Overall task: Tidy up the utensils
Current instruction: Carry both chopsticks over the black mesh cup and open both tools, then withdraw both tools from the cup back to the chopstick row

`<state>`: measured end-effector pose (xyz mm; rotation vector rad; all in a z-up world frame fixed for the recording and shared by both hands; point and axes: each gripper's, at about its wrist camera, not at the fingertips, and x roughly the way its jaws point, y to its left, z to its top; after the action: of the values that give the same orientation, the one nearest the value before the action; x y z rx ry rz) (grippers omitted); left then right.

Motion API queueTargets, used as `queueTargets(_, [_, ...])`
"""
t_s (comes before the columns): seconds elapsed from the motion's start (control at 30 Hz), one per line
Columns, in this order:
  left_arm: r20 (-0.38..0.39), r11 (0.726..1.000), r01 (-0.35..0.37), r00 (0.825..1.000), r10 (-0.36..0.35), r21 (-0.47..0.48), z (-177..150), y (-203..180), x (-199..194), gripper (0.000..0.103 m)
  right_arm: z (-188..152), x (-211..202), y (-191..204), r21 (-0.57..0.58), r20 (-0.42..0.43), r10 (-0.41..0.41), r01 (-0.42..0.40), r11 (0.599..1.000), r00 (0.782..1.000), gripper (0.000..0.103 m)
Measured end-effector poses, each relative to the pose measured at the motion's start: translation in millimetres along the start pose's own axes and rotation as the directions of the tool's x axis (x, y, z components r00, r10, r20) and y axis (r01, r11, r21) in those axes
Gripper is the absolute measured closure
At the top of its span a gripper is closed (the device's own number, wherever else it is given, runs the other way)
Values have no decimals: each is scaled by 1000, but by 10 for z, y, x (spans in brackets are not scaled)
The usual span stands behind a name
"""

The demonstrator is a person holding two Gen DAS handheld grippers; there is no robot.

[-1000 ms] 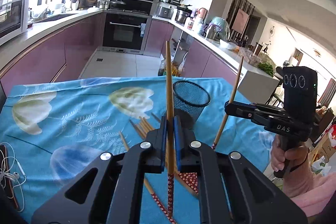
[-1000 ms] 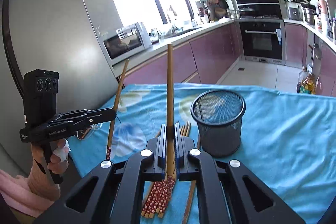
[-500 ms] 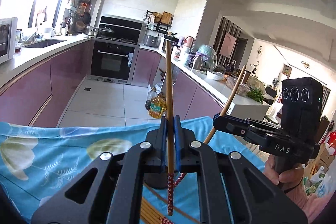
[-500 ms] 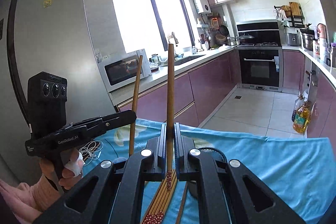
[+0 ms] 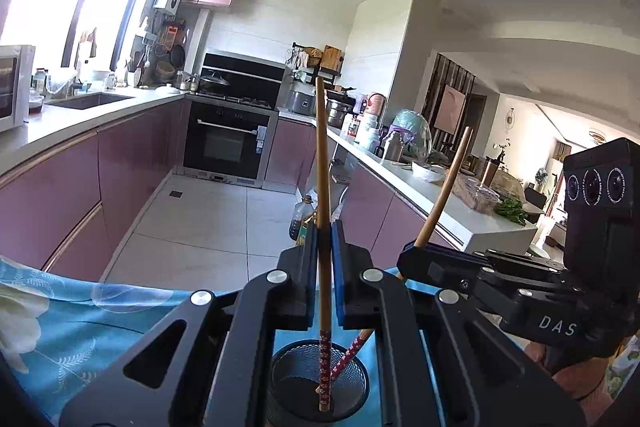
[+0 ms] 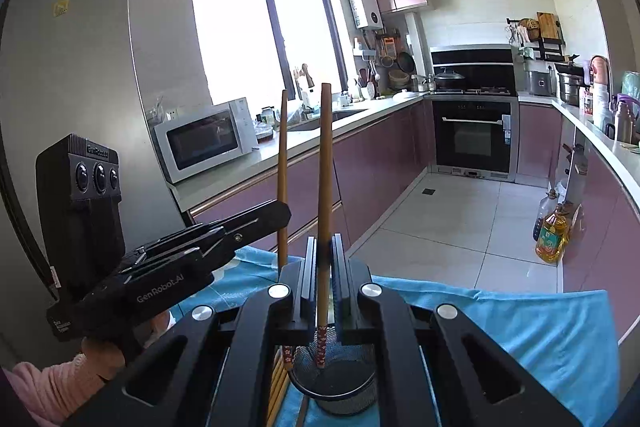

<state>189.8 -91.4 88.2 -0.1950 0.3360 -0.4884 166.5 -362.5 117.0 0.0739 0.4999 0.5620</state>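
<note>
Over blue tablecloth (image 6: 520,331), near: mesh holder (image 5: 320,385) empty but for two patterned tips. Left gripper (image 5: 325,259) clenched on one chopstick (image 5: 323,187), right gripper (image 6: 324,267) likewise clamping another chopstick (image 6: 325,167). Release pending; spare chopsticks (image 6: 278,387) left beside holder.

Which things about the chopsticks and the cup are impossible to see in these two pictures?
- Left wrist view: the cup base and most of its wall, hidden by the left tongs.
- Right wrist view: the loose chopsticks on the cloth, mostly hidden behind the right tongs and cut by the bottom edge; their number cannot be told.
- Both views: whether either held chopstick tip touches the cup bottom is unclear.
</note>
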Motion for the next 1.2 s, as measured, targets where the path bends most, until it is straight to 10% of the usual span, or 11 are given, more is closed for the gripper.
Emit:
queueTargets(0.5, [-212, 999, -38, 976, 43, 31, -656, 280, 748, 95, -340, 623, -147, 33, -268, -21, 30, 999, 963, 97])
queueTargets(1.2, [-186, 991, -92, 976, 109, 96, -686, 467, -40, 63, -557, 31, -74, 52, -140, 24, -17, 999, 990, 64])
